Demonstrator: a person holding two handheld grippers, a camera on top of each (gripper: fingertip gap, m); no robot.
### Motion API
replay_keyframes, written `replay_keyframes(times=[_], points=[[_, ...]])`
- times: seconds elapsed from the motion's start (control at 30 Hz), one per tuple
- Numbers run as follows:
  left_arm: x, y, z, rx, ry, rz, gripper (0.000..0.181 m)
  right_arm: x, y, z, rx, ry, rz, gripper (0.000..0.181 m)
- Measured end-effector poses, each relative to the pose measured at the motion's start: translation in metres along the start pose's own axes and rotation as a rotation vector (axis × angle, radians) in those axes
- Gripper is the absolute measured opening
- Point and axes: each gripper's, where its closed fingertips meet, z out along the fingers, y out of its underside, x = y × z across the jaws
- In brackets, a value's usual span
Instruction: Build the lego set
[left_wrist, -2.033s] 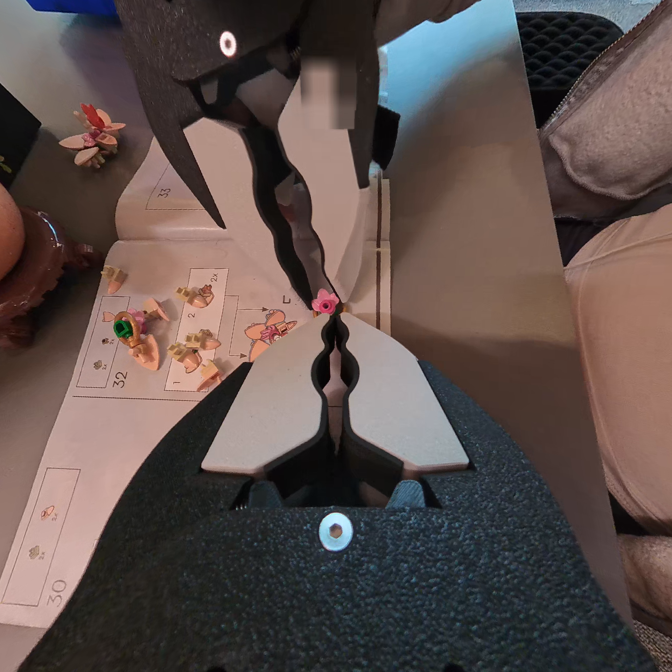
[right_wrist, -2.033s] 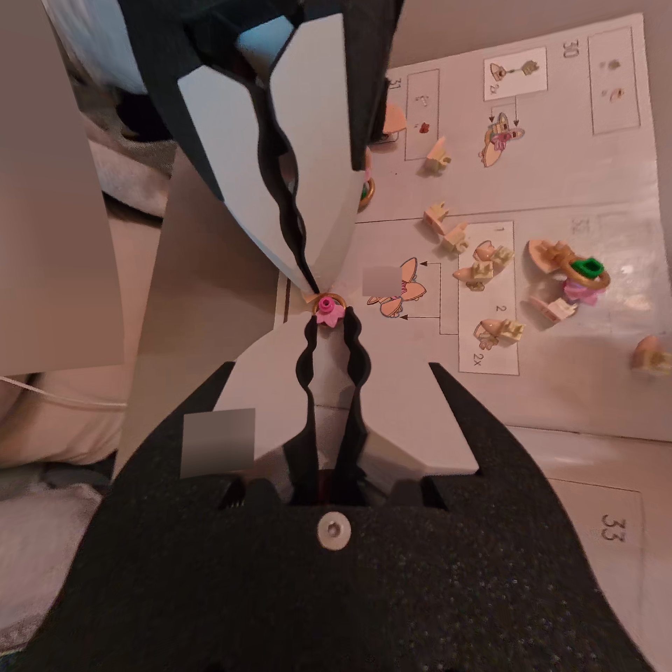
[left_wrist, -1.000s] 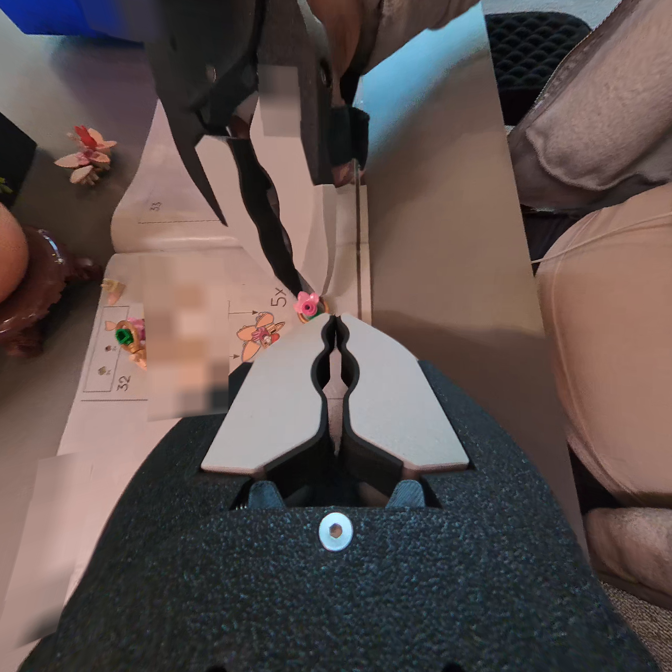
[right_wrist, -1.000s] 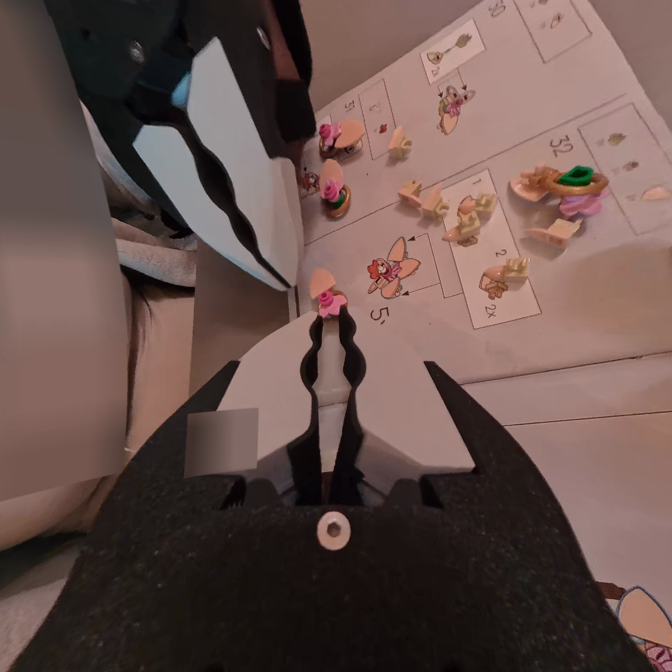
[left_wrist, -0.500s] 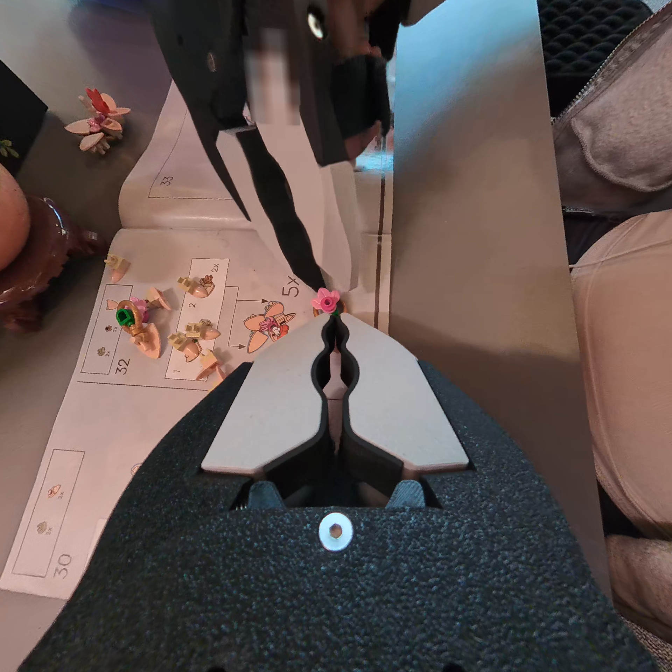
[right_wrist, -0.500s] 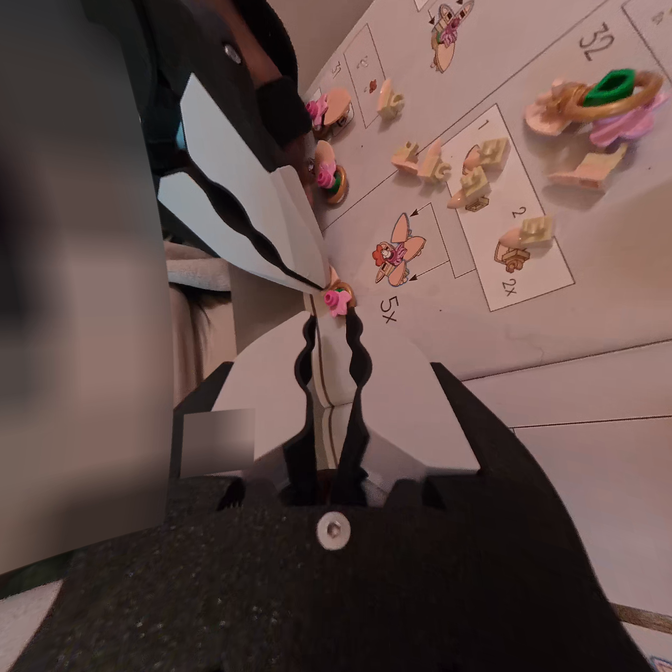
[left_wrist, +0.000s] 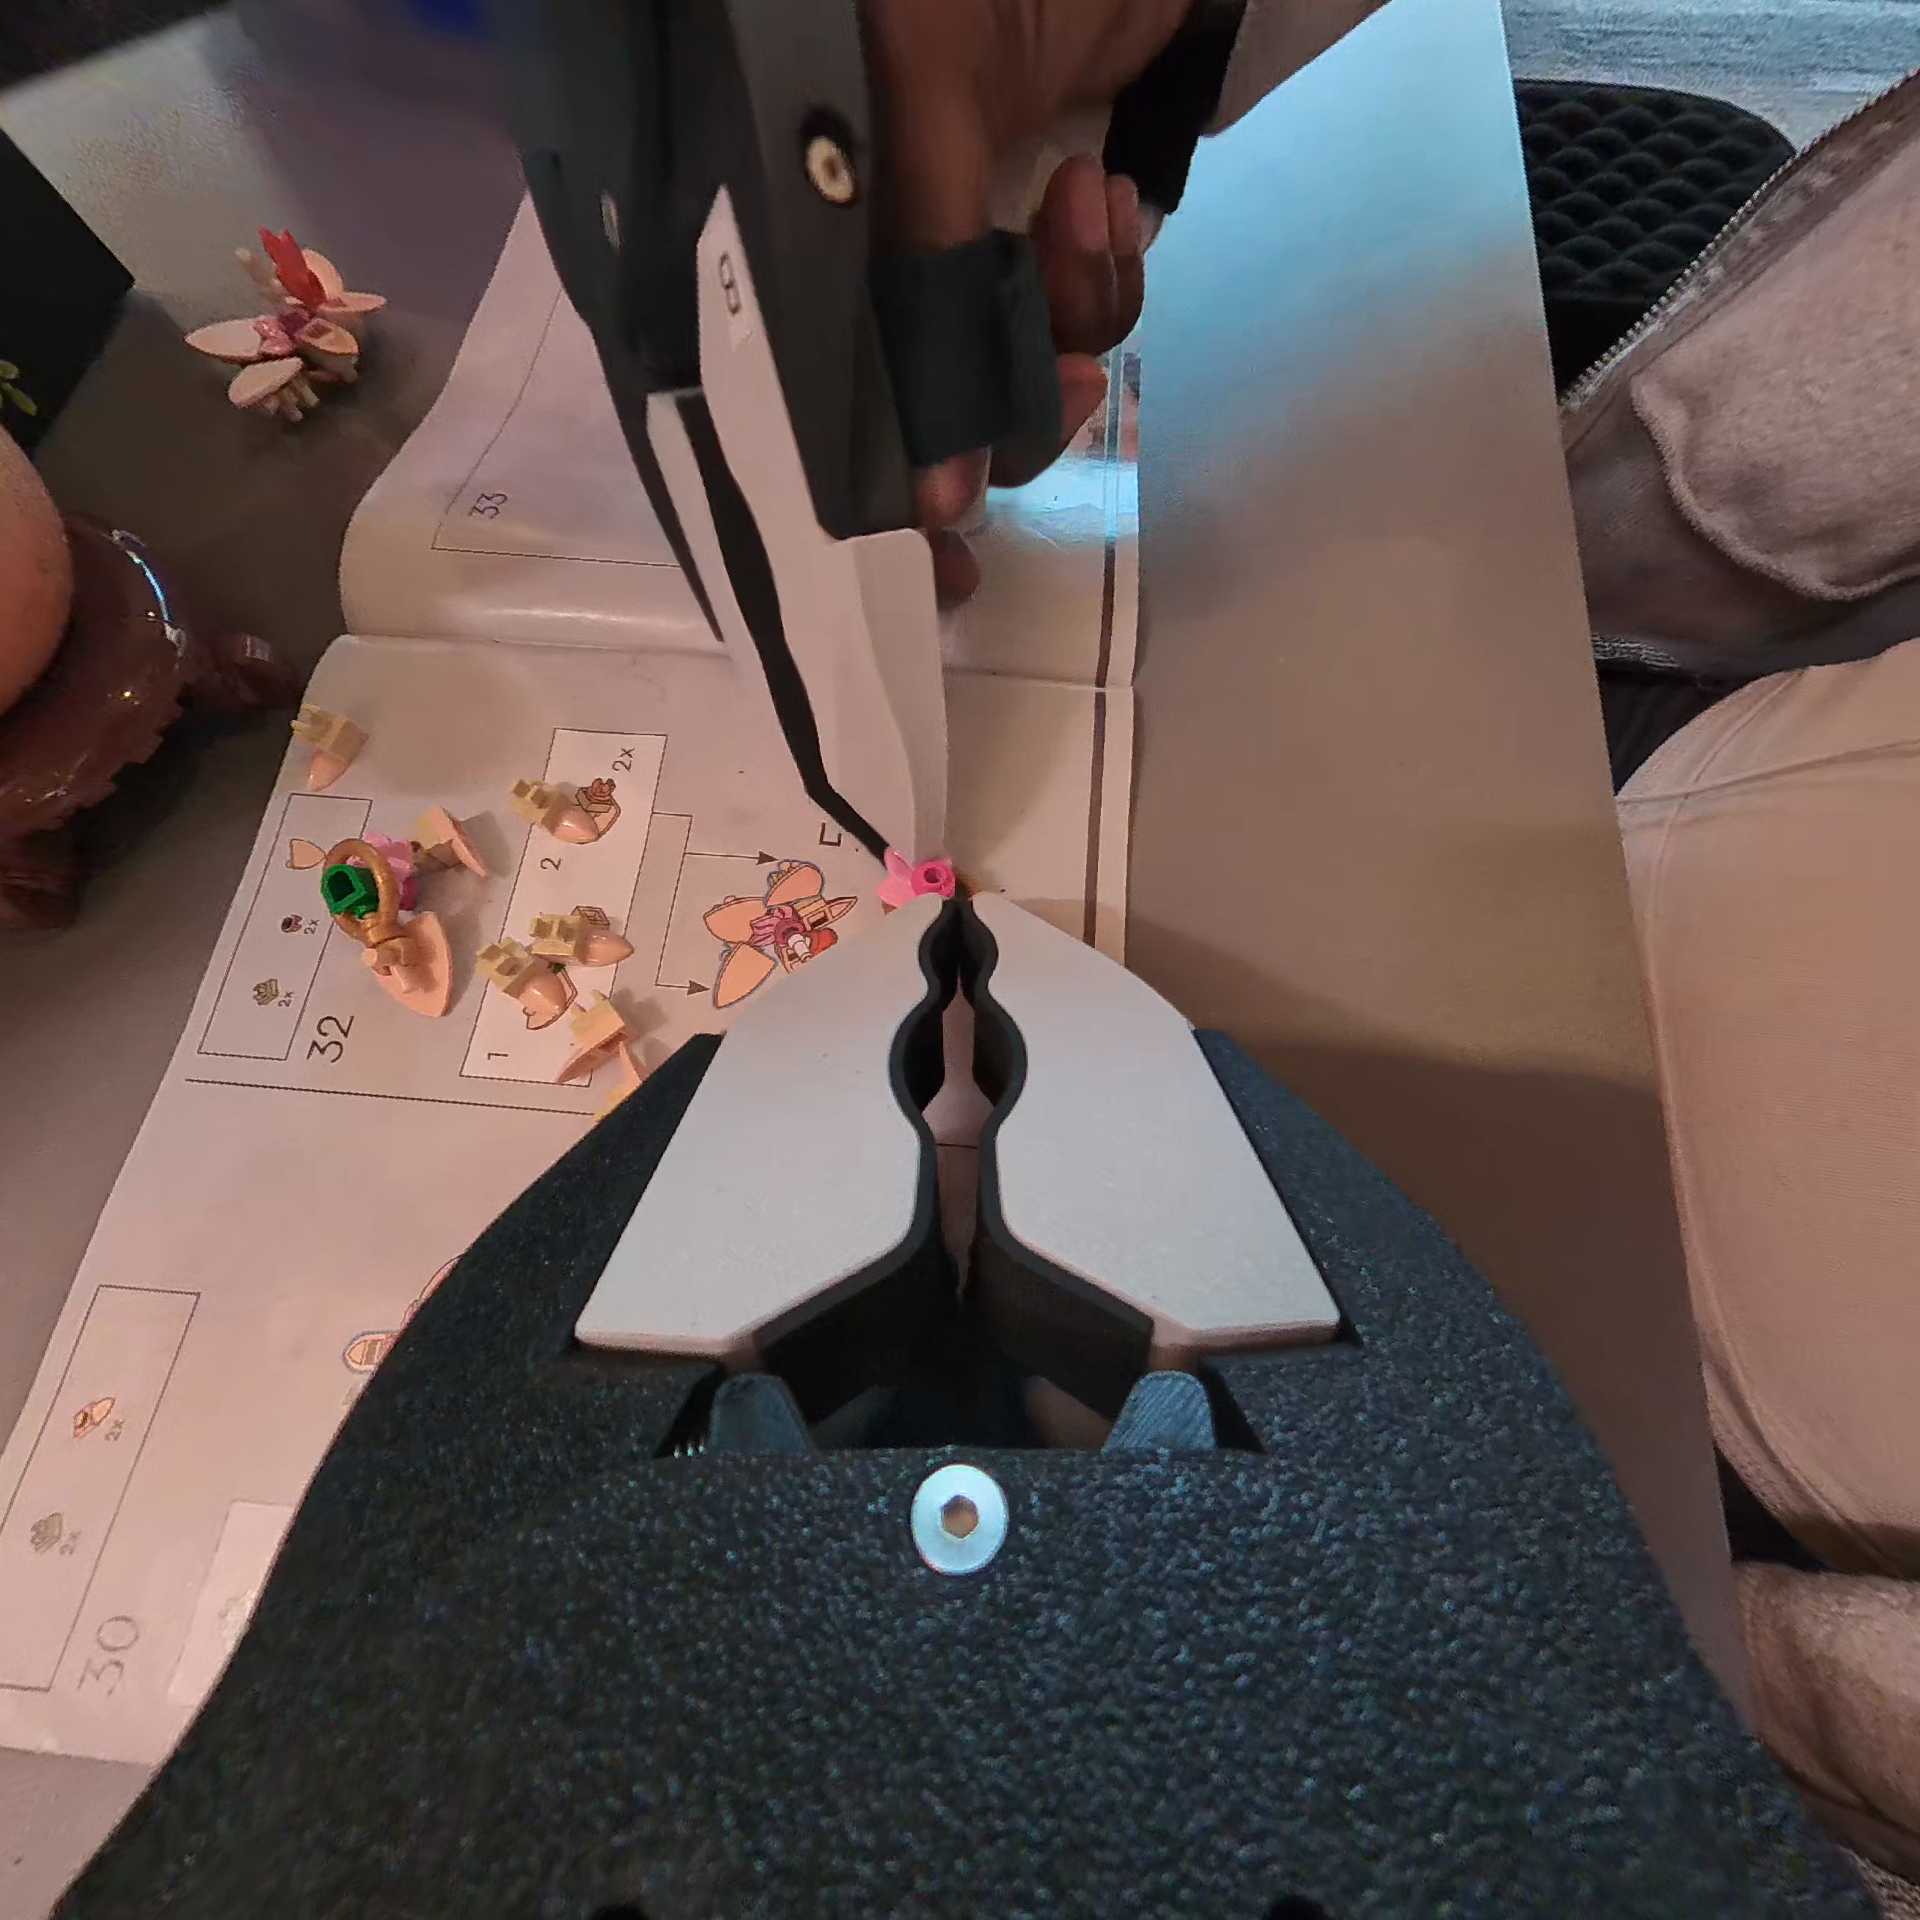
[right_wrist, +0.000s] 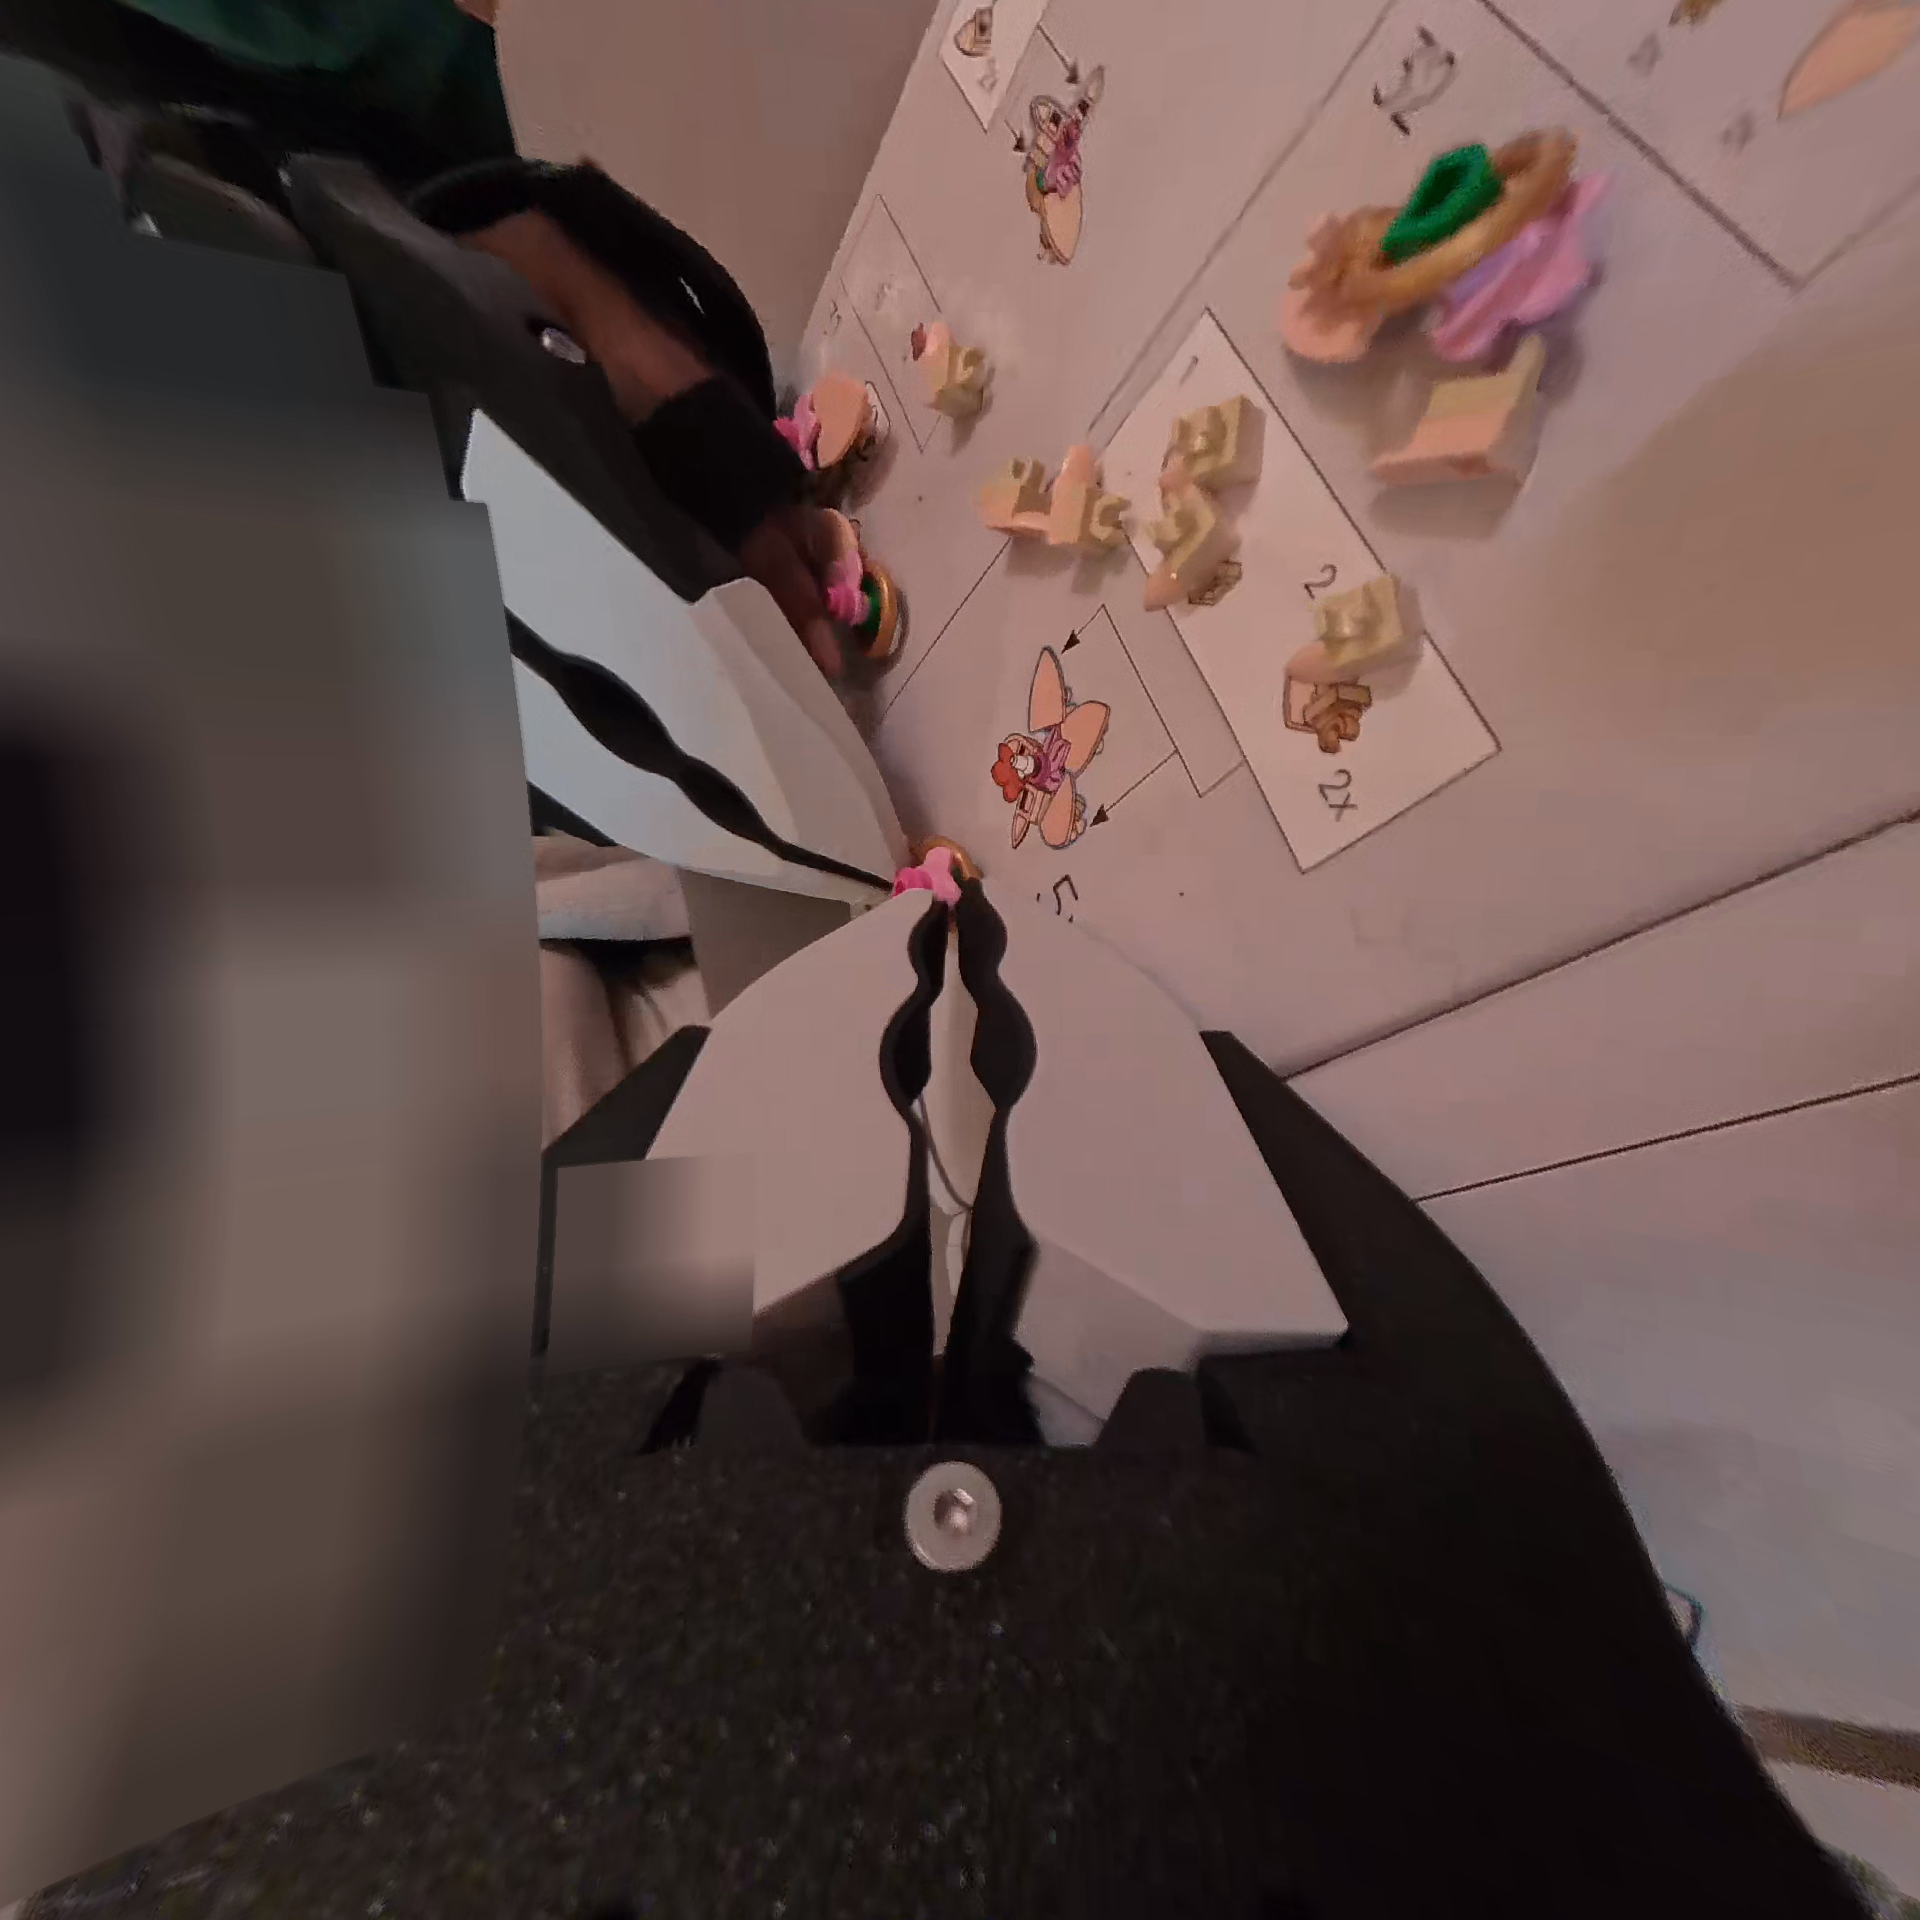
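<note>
Left wrist view: wavy-edged left gripper (left_wrist: 954, 906) pinches star-shaped pink flower (left_wrist: 914, 879).

Glossy plastic pink flower piece (left_wrist: 916, 881); matt paper instruction booklet (left_wrist: 312, 1195) beneath it; rough, grainy black gripper body (left_wrist: 935, 1714); smooth grey fingers (left_wrist: 790, 1143); bright metal screw (left_wrist: 958, 1519).
</note>
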Motion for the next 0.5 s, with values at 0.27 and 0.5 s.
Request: replay_keyframes(times=[0.27, 0.5], points=[[0.001, 0.0001, -0.0001, 0.002, 0.011, -0.004, 0.0, 0.0011, 0.0007, -0.0018, -0.039, 0.265, -0.269, 0.002], [-0.0003, 0.0008, -0.0003, -0.001, 0.019, -0.025, 0.0, 0.005, 0.0064, -0.0003, -0.118, 0.42, -0.429, 0.0]])
